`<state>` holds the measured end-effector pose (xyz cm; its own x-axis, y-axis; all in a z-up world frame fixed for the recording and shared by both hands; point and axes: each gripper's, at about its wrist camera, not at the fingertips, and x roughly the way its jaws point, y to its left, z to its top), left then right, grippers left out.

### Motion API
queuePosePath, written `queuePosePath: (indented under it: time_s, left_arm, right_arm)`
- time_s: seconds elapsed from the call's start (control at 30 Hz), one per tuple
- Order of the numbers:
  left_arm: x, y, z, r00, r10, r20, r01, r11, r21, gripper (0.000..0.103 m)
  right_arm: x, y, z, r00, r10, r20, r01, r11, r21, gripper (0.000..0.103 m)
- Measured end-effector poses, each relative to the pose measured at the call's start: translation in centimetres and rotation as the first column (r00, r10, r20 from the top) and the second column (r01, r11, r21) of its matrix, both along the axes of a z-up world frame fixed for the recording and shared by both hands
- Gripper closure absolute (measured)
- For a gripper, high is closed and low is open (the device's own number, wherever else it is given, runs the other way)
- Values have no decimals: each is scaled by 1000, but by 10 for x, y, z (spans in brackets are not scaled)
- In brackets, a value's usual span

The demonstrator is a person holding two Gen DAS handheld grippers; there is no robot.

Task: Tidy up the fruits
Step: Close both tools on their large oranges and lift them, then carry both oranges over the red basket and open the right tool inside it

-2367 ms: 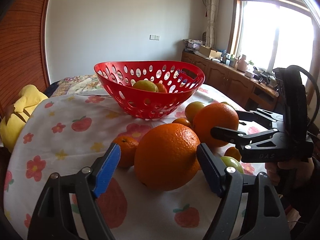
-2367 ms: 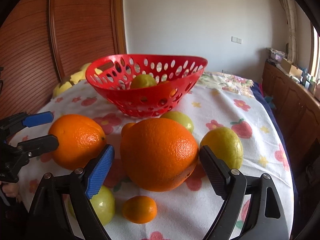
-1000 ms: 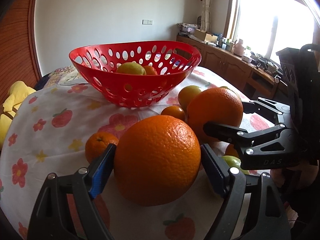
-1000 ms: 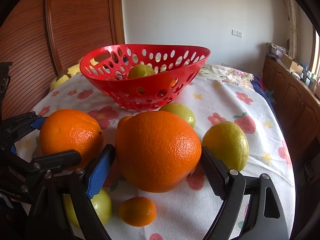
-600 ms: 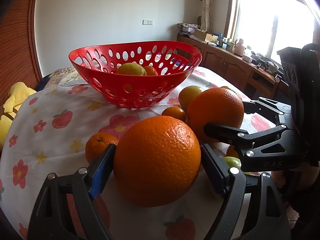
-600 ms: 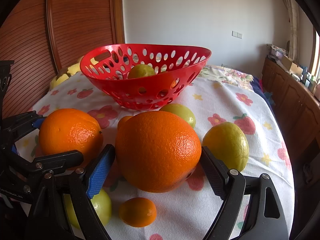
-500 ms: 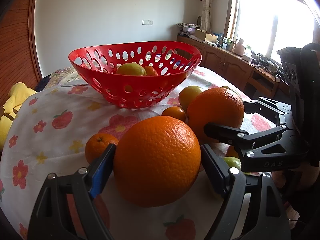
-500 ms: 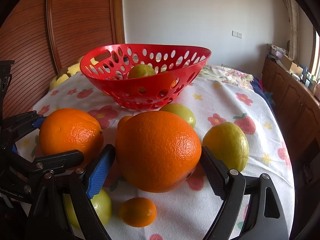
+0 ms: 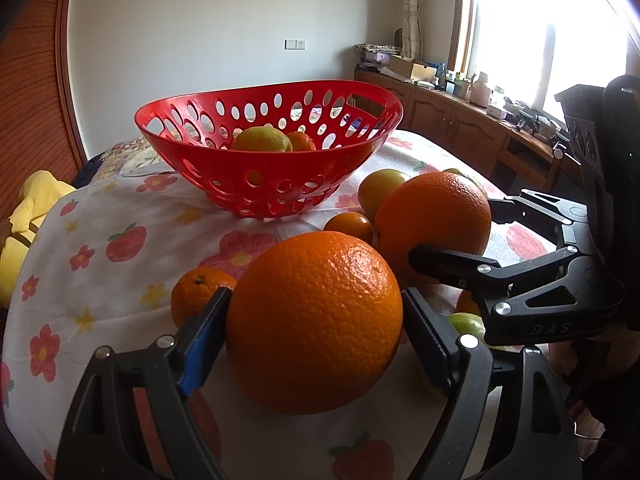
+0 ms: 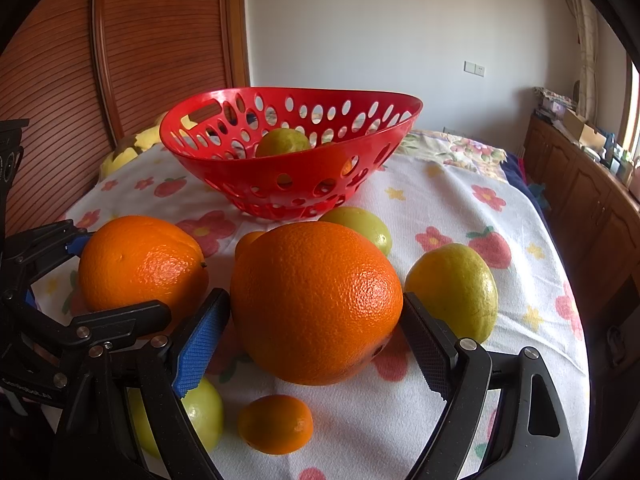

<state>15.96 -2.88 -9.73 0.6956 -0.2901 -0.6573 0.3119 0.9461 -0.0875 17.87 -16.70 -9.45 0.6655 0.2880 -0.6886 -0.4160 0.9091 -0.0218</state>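
With my left tool (image 9: 314, 330) clenched on one large orange (image 9: 314, 322) and my right tool (image 10: 316, 330) clenched on the other large orange (image 10: 316, 302), both fruits sit side by side low over the flowered cloth (image 10: 440, 208). Loose beside them: a lemon (image 10: 452, 290), two green fruits, small mandarins. Beyond stands the red basket (image 10: 296, 172), holding a yellow-green fruit (image 10: 282, 142).

Crowded cloth before the basket (image 10: 372, 152)
Lime (image 10: 362, 224) and small orange (image 9: 348, 226) blocked the basket's near side; its top lay open.
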Motion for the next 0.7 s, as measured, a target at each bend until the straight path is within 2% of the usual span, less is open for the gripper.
queuePosePath:
  time_s: [0.27, 0.4, 0.7]
  left_arm:
    - [-7, 8, 3, 1000, 13, -1, -13, 1000, -12, 22]
    - [-14, 16, 11, 1000, 16, 15, -15, 999, -48, 22]
    - [-21, 31, 29, 999, 28, 40, -25, 998, -62, 22]
  right_arm:
    - [0, 0, -1, 1000, 1, -4, -1, 1000, 3, 16]
    - [0, 0, -1, 1000, 3, -8, -3, 1000, 6, 16]
    - [1, 1, -2, 1000, 6, -9, -6, 1000, -5, 16]
